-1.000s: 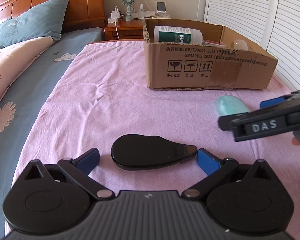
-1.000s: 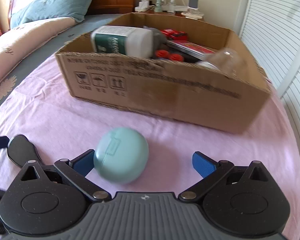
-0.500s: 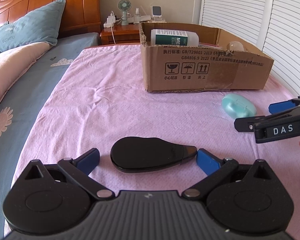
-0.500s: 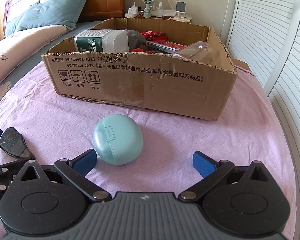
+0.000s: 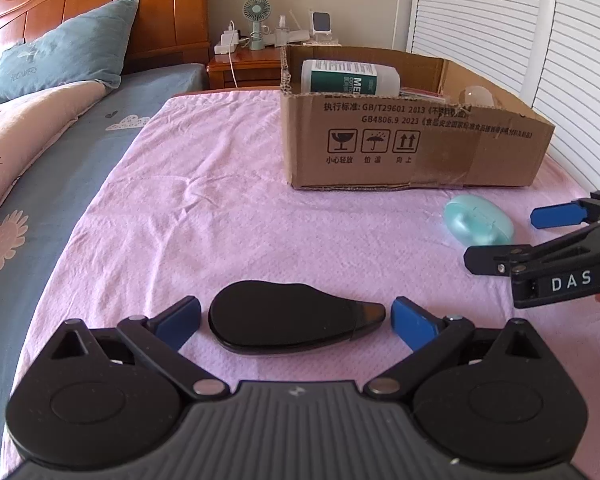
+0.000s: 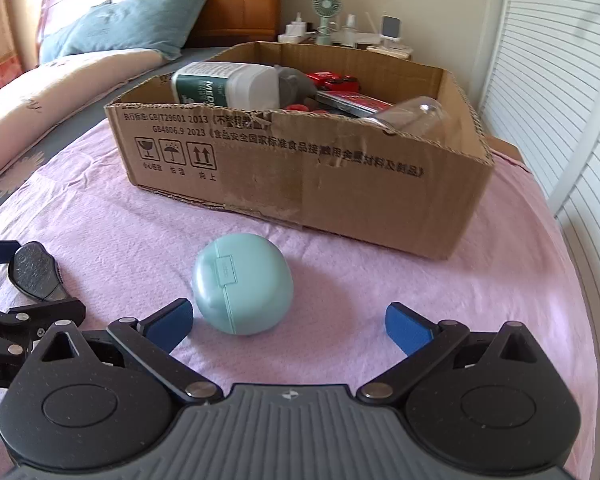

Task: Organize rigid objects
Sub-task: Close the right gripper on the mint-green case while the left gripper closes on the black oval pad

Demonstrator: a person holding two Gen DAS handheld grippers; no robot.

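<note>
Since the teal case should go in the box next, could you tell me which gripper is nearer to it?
Right. The right gripper brackets the teal case between open fingers; the left gripper sits apart, around the black case.

A sunlit bedroom: wooden headboard, blue pillow, wooden nightstand, white louvered doors, pink bedspread.

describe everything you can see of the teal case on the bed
The teal case is a rounded, pebble-shaped shell of smooth, slightly glossy plastic, with a seam around it and a small raised tab at the front. It is shut and lies on the pink blanket, just in front of the cardboard box and apart from it. The open right gripper flanks it, left fingertip close beside it; contact is unclear.
</note>
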